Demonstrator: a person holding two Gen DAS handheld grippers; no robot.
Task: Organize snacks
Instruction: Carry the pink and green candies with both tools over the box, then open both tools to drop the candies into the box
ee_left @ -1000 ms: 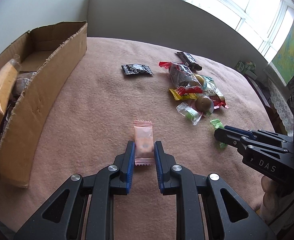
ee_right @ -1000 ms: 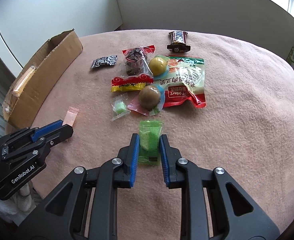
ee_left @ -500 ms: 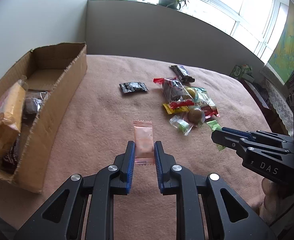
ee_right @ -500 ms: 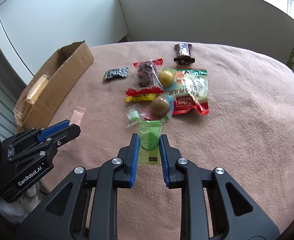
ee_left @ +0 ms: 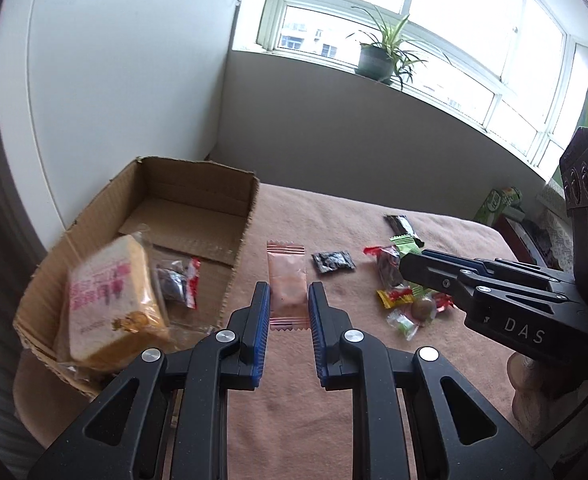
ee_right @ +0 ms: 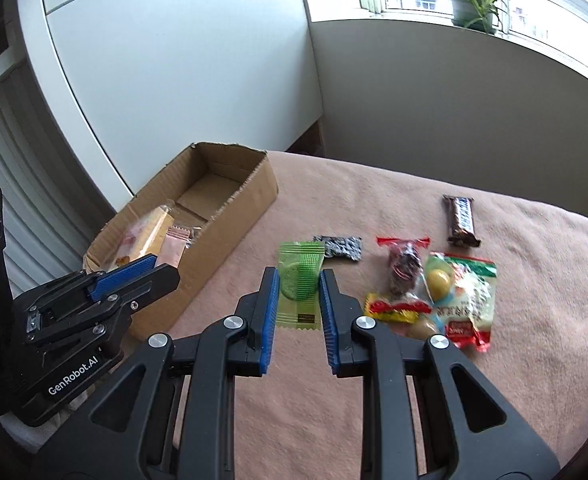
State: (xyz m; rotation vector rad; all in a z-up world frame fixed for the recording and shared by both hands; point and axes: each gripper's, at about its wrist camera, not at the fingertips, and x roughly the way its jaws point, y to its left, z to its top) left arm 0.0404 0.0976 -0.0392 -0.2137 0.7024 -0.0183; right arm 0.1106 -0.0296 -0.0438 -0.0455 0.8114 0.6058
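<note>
While the left gripper (ee_left: pixel 289 307) clenched one pink sachet (ee_left: pixel 287 285) between its blue pads, the right gripper (ee_right: pixel 298 295) grasped one green sachet (ee_right: pixel 299 280) the same way, both packets held clear of the pink blanket (ee_right: pixel 394 400) covering the counter. One open cardboard box (ee_left: pixel 198 216) stood to the left, holding one wrapped bread slice (ee_left: pixel 110 300) and one dark snack with red ends (ee_left: pixel 178 286); anything beneath them was hidden. Loose on the blanket lay one chocolate bar (ee_right: pixel 461 221), one small black packet (ee_right: pixel 340 247), one red-ended dark sweet (ee_right: pixel 404 262), one yellow-red wrapper (ee_right: pixel 396 309) and one large printed bag (ee_right: pixel 472 300). Two round wrapped sweets sat partly behind the right gripper's fingers and were hard to make out.
</note>
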